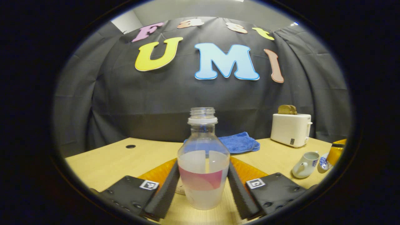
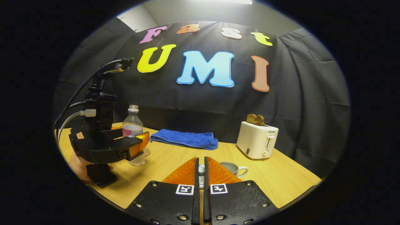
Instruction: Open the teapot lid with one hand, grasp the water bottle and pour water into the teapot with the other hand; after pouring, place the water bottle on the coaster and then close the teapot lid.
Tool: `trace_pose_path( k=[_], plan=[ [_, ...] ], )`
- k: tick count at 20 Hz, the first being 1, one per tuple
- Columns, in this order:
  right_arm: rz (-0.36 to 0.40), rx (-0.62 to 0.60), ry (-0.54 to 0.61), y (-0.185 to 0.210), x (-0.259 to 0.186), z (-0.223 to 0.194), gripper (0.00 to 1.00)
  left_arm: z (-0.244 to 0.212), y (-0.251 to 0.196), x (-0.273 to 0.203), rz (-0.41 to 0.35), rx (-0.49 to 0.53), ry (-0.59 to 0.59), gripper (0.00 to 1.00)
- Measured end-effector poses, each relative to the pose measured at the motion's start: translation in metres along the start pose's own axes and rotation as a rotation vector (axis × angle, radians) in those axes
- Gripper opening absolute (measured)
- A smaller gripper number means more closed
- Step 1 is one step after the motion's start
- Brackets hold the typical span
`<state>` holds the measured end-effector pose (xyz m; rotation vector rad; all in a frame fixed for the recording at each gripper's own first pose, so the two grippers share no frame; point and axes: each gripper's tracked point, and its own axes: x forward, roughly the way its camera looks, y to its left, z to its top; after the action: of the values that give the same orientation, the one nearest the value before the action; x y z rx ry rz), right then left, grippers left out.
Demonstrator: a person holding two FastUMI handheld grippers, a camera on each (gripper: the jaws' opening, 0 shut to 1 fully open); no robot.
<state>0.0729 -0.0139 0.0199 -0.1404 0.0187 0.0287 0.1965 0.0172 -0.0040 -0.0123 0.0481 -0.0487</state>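
The water bottle stands uncapped on the tabletop, its label a plain pink band without legible writing. The left gripper has its jaws spread either side of it, not pressing. Right of the bottle sits the open teapot. The right gripper pinches something small, probably the lid, above the teapot. Behind, the white toaster reads "SUPOR".

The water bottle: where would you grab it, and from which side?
Take the water bottle round its straight lower body, at the label band, coming in level from the side. It stands upright with no cap, so a level hold avoids spills; the left gripper already straddles it there.
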Motion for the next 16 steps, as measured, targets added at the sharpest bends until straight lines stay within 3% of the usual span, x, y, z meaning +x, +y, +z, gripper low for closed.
trace_pose_path(
  k=[3, 12, 16],
  plan=[
    [0.011, 0.001, -0.016, 0.003, -0.011, 0.003, 0.05, -0.001, 0.001, 0.000, 0.003, 0.010, 0.009, 0.87],
    [0.004, 0.053, -0.030, -0.006, -0.067, 0.005, 0.05, 0.007, -0.008, -0.008, -0.011, 0.032, 0.007, 0.87],
    [-0.034, 0.059, -0.016, -0.021, -0.100, 0.000, 0.05, 0.021, -0.030, -0.014, -0.045, 0.125, -0.015, 0.87]
  ],
)
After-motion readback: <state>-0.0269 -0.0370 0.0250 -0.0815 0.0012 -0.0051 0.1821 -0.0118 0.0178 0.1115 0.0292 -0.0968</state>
